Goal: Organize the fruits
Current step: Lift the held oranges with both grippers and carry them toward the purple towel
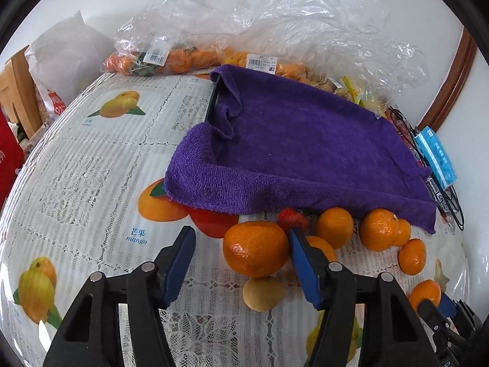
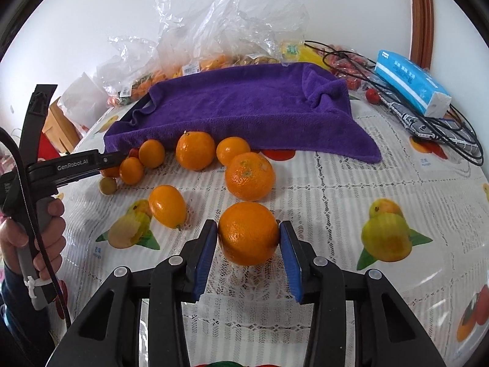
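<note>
My left gripper [image 1: 241, 241] stands open around a large orange [image 1: 255, 249]; its right pad touches the fruit and the left pad is clear of it. A strawberry [image 1: 292, 218], a small yellow fruit [image 1: 262, 293] and more oranges [image 1: 379, 229] lie close by. My right gripper [image 2: 247, 226] is shut on another orange [image 2: 247, 234] just above the tablecloth. Loose oranges [image 2: 250, 176] and an oval one [image 2: 167, 206] lie before a purple towel [image 2: 244, 107] draped over a tray.
Clear plastic bags of fruit [image 1: 171, 58] line the back edge. A blue tissue pack [image 2: 409, 82] and black wires [image 2: 443, 128] sit at the right. A hand [image 2: 45, 229] holds the left gripper's handle. The tablecloth [image 2: 336, 198] carries printed fruit pictures.
</note>
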Available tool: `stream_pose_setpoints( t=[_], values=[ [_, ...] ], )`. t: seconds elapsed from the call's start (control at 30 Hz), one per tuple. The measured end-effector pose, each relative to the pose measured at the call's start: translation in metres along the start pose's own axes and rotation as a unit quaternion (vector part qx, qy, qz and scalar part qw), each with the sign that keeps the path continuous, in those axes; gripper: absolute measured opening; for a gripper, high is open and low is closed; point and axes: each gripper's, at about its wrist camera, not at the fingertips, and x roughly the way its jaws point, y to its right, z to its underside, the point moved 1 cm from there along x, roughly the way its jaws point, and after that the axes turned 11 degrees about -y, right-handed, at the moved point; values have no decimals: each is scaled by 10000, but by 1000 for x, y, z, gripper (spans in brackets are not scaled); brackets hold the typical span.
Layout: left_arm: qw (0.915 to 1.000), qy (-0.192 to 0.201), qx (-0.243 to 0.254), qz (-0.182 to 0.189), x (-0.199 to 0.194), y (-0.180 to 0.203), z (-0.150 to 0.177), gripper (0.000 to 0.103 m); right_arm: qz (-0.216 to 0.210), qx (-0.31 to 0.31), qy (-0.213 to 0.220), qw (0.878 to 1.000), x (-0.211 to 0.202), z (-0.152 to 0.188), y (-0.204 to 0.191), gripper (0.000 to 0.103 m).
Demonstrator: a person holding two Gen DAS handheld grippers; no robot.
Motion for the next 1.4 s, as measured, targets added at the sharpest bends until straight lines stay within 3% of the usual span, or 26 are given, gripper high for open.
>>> stream_pose_setpoints(
  t=[0.27,0.5,0.6,0.77,1.4],
  values=[
    [9999,35,73,-139,4,1,2,41,-33,83,-184,9998,16,-1,3,41],
    [9999,56,43,-84,3,-2,3,41,-15,28,-67,10000,17,1,1,42],
    [10000,66,5,-31,1,-4,5,41,-68,112,-32,9999,19,-2,1,48],
    [10000,79,-60,-2,-2,-6,8,40,-9,166,-38,9999,21,-5,-1,43],
    [9990,278,-313,152,-28,-17,20,40,43,283,273,9992,-12,4,2,42]
  ],
)
